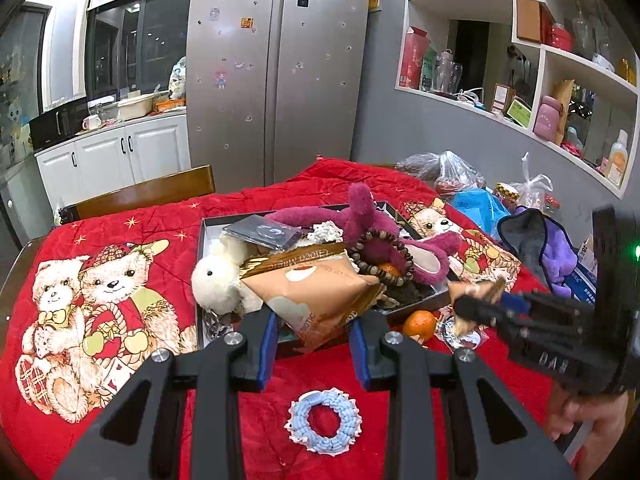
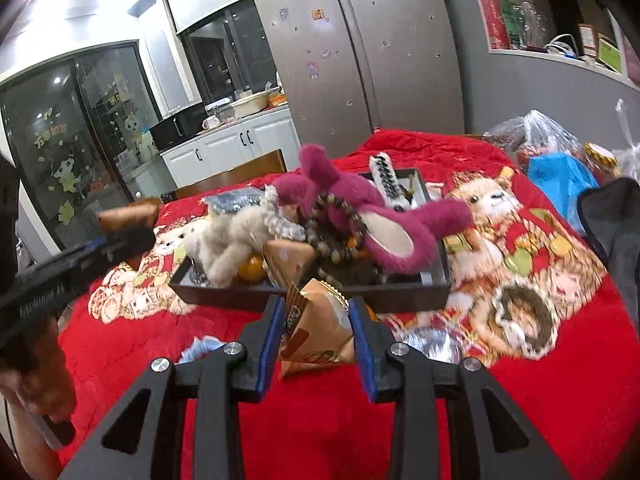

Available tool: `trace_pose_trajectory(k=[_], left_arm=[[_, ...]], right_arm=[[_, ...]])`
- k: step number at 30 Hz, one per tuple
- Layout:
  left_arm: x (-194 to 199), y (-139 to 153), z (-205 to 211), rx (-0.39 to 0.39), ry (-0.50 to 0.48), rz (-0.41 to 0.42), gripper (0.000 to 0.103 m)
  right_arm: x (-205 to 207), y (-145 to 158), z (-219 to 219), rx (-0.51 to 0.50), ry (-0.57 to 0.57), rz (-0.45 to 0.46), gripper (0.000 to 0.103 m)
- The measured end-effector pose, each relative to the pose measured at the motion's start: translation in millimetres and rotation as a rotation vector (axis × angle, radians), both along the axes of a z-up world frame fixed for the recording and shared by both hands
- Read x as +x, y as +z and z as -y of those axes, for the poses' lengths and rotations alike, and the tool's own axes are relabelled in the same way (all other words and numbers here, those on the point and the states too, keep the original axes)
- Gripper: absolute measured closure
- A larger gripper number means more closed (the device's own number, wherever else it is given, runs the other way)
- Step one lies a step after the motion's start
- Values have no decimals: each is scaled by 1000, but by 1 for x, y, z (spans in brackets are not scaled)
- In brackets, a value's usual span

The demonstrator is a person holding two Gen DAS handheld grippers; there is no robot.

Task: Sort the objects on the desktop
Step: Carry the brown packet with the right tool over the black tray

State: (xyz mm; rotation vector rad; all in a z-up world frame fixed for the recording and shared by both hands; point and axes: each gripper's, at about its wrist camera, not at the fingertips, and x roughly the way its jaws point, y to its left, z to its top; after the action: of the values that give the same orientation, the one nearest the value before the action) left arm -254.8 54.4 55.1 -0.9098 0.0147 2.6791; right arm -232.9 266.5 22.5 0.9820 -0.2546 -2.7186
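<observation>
A dark tray (image 1: 202,264) on the red blanket holds a white plush (image 1: 218,280), a magenta plush (image 1: 360,220), a bead bracelet (image 1: 380,256) and other items. My left gripper (image 1: 312,340) is shut on a tan snack packet (image 1: 316,296) at the tray's near edge. My right gripper (image 2: 316,336) is shut on a second tan snack packet (image 2: 316,332) just in front of the tray (image 2: 400,300). In the left wrist view the right gripper (image 1: 476,304) shows at the right with its packet. A blue knit ring (image 1: 325,420) lies on the blanket below my left gripper.
A tangerine (image 1: 419,324) lies by the tray's near right corner. Plastic bags (image 1: 448,172), a blue bag (image 1: 480,208) and a purple cloth (image 1: 552,256) crowd the table's right side. A wooden chair back (image 1: 148,192) stands behind the table. The fridge (image 1: 280,72) is beyond.
</observation>
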Motion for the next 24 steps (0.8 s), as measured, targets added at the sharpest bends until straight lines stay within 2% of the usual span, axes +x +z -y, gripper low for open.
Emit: trace_pose_trajectory(k=[6,8,13,19,24], left_arm=[[-19,5,2,13,46,20,71],[-32,9,0,35,44,26,71],[-70,15,-15,27,21,36,71],[-115,11,-27,27,23,42,71],[-133,-2,-30,-2,21,51,71]], right_arm=[[-27,29,6,27,18,-22,69],[-38,40,8,29,20,-31,69],[-73,59,13,12,15,-47,69],[-126,64,8,-31,-24,-54,69],[-170,55,4,-15,-37,-36,69]])
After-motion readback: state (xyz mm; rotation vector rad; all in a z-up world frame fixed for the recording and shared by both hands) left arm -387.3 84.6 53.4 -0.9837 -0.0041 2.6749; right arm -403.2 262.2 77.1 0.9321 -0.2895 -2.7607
